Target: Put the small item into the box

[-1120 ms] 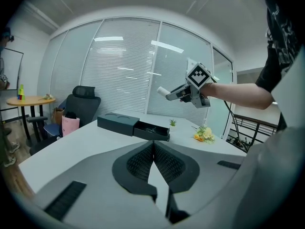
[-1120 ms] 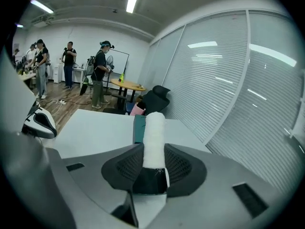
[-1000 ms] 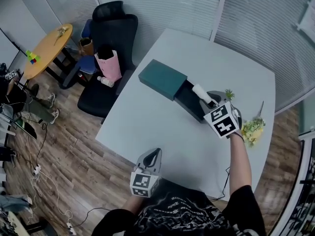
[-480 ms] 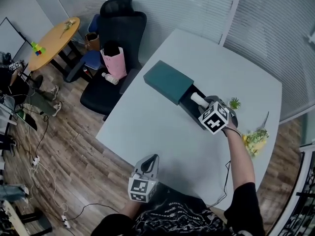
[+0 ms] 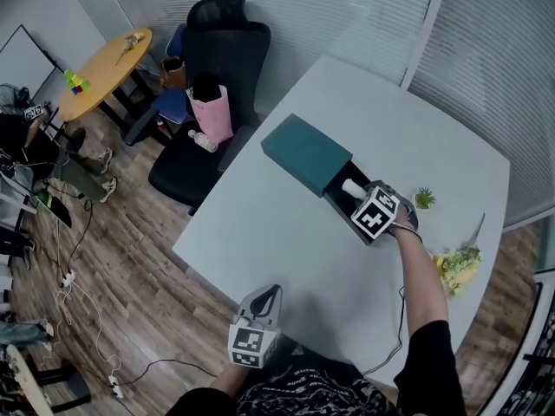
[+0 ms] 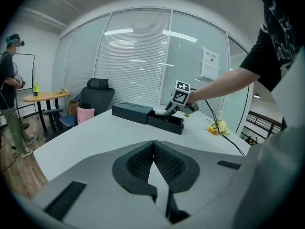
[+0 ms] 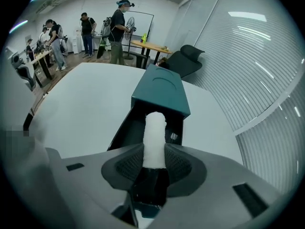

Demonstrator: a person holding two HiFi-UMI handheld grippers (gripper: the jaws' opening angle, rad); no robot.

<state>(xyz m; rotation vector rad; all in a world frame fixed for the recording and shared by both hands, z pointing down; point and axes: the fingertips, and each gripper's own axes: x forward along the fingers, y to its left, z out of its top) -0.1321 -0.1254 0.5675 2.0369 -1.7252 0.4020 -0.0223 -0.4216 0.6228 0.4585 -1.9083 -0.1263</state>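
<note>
Now right tongs (image 7: 154, 155) grip one white roll (image 7: 155, 127); left tongs (image 6: 153, 148) closed; one box (image 7: 160, 92).

Head view looks steeply down on the table (image 5: 286, 232); both gripper views face the box (image 5: 305, 154), right one closest.

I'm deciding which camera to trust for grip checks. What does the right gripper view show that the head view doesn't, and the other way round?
Only the right gripper view: the right gripper clamped on both sides of the white roll, with the roll's far end over the dark drawer.
Only the head view: the left gripper at the near edge of the table, the black chair, pink bag, yellow flowers and small green plant.
Both: the teal box, its pulled-out drawer, the roll and the table.
</note>
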